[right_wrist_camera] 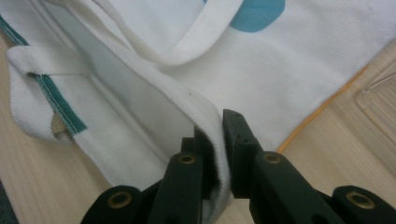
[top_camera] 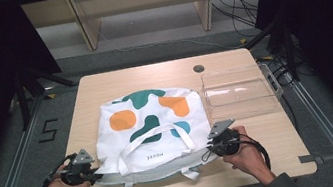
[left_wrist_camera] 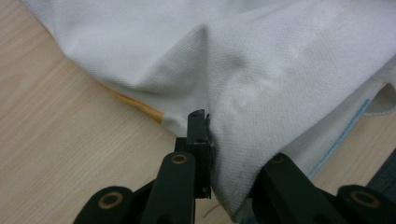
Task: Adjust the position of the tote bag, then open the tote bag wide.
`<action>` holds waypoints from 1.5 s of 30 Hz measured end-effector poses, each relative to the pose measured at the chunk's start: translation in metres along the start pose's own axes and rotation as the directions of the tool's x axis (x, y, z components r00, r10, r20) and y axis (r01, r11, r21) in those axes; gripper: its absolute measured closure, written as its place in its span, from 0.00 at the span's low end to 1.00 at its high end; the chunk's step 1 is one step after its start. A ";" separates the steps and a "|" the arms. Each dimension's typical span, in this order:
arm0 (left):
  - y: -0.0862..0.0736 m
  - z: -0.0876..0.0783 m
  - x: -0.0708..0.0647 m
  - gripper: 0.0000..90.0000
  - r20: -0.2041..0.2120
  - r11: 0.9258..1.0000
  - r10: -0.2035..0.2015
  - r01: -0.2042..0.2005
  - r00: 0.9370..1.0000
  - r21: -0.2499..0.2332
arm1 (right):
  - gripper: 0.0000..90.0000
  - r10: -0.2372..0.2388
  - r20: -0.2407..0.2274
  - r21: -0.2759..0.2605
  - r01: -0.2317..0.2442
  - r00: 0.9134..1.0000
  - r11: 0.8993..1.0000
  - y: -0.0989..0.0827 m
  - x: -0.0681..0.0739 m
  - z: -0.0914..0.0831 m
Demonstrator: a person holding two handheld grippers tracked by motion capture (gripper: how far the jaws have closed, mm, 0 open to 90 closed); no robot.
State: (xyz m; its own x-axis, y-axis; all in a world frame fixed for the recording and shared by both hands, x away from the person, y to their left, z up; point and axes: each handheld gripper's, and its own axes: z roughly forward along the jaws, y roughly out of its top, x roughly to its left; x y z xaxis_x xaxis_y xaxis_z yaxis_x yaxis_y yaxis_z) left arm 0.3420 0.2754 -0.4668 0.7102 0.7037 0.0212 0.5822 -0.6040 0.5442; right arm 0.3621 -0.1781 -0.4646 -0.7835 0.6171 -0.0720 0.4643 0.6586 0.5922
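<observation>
One tote bag [top_camera: 152, 128] lies flat in the middle of the high view, on the wooden table [top_camera: 102, 86], its open mouth toward the bottom of the frame. We judge it light, soft and floppy: the canvas will sag and fold wherever it is not held, so the stitched rim at the two mouth corners looks like the best place to take hold. That is where we have it: the left gripper [left_wrist_camera: 210, 140] at the lower left of the high view is clamped on the bag's corner hem, and the right gripper [right_wrist_camera: 217, 140] at the lower right is pinched on the upper layer of the rim. We count two handles [top_camera: 154, 138], each a white strap, one clear plastic tray [top_camera: 240, 93] at the right of the table, and two grippers.
</observation>
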 end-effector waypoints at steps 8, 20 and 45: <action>0.001 -0.007 -0.002 0.90 0.003 1.000 0.019 -0.019 1.000 -0.007 | 0.94 -0.011 0.006 -0.004 0.011 1.000 1.000 0.002 0.000 -0.006; 0.009 -0.026 -0.001 0.90 0.027 0.999 0.048 -0.047 0.999 -0.004 | 0.95 -0.037 0.007 -0.039 0.038 0.999 0.999 0.009 0.000 -0.020; 0.080 -0.101 0.018 0.91 0.083 0.990 0.134 -0.136 0.988 0.023 | 0.96 -0.166 -0.072 0.079 0.171 0.984 0.982 0.098 -0.038 -0.098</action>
State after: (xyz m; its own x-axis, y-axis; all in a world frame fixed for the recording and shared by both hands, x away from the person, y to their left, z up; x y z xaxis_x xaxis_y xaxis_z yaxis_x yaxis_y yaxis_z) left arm 0.3618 0.2770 -0.3383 0.8122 0.5829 0.0242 0.4890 -0.7028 0.5166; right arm 0.3963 -0.1792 -0.3252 -0.8774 0.4667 -0.1114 0.3544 0.7867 0.5055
